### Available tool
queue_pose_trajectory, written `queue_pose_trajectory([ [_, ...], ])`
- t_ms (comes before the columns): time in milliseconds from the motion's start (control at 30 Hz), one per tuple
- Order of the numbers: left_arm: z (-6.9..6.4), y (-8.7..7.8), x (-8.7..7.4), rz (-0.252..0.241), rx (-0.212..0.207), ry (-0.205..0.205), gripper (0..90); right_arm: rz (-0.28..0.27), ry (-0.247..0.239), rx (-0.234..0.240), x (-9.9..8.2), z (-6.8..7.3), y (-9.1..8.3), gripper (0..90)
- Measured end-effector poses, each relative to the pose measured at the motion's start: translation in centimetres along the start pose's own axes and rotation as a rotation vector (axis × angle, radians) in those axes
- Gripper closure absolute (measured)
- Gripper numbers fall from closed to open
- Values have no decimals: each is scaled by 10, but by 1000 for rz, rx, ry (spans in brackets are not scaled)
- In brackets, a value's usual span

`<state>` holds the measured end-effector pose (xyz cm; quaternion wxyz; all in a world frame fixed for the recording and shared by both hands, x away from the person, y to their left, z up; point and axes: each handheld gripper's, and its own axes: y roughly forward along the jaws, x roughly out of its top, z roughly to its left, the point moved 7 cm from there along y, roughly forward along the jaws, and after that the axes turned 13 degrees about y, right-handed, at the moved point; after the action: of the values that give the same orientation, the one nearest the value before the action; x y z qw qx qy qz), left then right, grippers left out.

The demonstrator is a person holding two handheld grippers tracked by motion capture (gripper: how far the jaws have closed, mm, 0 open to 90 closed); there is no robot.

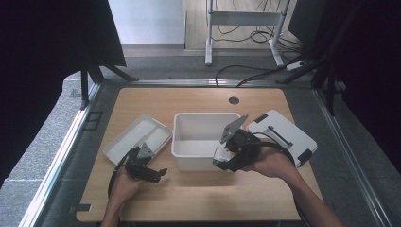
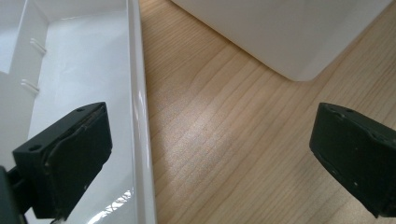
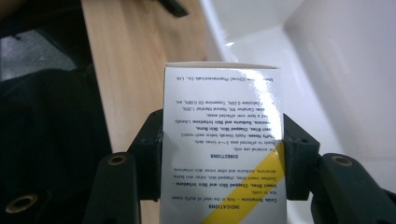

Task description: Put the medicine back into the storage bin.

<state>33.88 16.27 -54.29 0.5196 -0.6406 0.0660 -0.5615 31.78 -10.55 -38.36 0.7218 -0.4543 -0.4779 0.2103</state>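
My right gripper [image 1: 221, 160] is shut on a small white carton [image 3: 223, 140] with printed text and a yellow stripe; both pads press its sides. It hangs over the front right corner of the white bin [image 1: 182, 142]. The carton [image 1: 219, 156] shows as a pale box at the gripper's tip, and the bin's inside wall [image 3: 336, 70] lies just behind it. My left gripper [image 1: 156, 174] rests low on the table at the front left, open with nothing between its jaws. Its left fingertip [image 2: 70, 158] is over the white tray's edge [image 2: 140, 116], and the right one over bare wood.
A shallow white tray [image 1: 124, 143] lies left of the bin. A white lid with black clips [image 1: 283, 135] lies right of it. The wooden table [image 1: 198, 194] has free room along its front. The bin's outer corner [image 2: 289, 42] is ahead of the left gripper.
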Motion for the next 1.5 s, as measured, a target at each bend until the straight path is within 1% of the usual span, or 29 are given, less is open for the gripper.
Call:
queue_pose_trajectory([
  [67,0,0,0,0,1,0,0,-5,3,-8,3,-2,-2,453],
  [100,0,1,0,-5,1,-6,0,-16,6,-23,10,-7,-6,453],
  [167,-1,0,0,-5,1,-5,0,-21,16,-42,17,-13,-7,454],
  [200,-1,0,0,-5,1,-5,0,-21,16,-42,17,-13,-7,454],
  [267,0,0,1,-6,1,-4,0,-22,22,-63,22,-19,-6,454],
  [300,0,-1,1,-8,2,-5,0,-23,35,-82,26,-27,-5,454],
  [367,1,-2,0,-9,3,-3,0,-29,45,-100,30,-35,-2,454],
  [400,1,-2,0,-9,3,-3,0,-29,45,-100,30,-35,-2,454],
  [433,1,-2,0,-9,6,-3,0,-28,57,-117,32,-42,1,454],
  [467,1,-2,0,-9,6,-3,0,-28,57,-117,32,-42,1,454],
  [500,1,-2,0,-9,6,-4,0,-29,66,-125,33,-46,2,454],
  [533,2,-2,0,-9,6,-4,0,-32,78,-138,34,-53,6,454],
  [567,2,-2,0,-8,6,-3,0,-33,81,-143,34,-56,8,454],
  [600,2,-2,0,-8,6,-3,0,-33,81,-143,34,-56,8,454],
  [633,1,-2,0,-8,5,-3,0,-32,95,-159,35,-63,13,454],
  [667,1,-2,0,-8,5,-3,0,-32,95,-159,35,-63,13,454],
  [733,1,-1,0,-6,1,-1,0,-30,108,-171,34,-71,21,454],
  [833,1,-1,-1,-8,3,0,0,-30,126,-180,33,-79,30,454],
  [867,1,-1,-1,-8,3,0,0,-30,126,-180,33,-79,30,454],
  [900,1,-1,-1,-9,3,1,0,-25,135,-190,31,-83,36,454],
  [933,1,-1,-1,-9,3,1,0,-25,135,-190,31,-83,36,454],
  [1000,1,0,-1,-10,2,2,0,-21,144,-195,28,-88,47,454],
  [1033,1,0,-1,-10,2,2,0,-21,144,-195,28,-88,47,454],
  [1100,1,0,-1,-8,0,4,0,-11,150,-201,25,-91,58,454],
  [1167,1,0,-1,-8,0,5,0,-5,156,-206,23,-92,65,454],
  [1233,1,0,-1,-8,-1,5,0,-3,162,-203,21,-93,71,454],
  [1267,1,0,-1,-8,-1,5,0,-3,162,-203,21,-93,71,454],
  [1300,1,0,-2,-4,-3,11,0,4,166,-202,19,-94,76,454],
  [1500,0,0,-1,-2,-7,14,0,31,174,-195,13,-95,90,453],
])
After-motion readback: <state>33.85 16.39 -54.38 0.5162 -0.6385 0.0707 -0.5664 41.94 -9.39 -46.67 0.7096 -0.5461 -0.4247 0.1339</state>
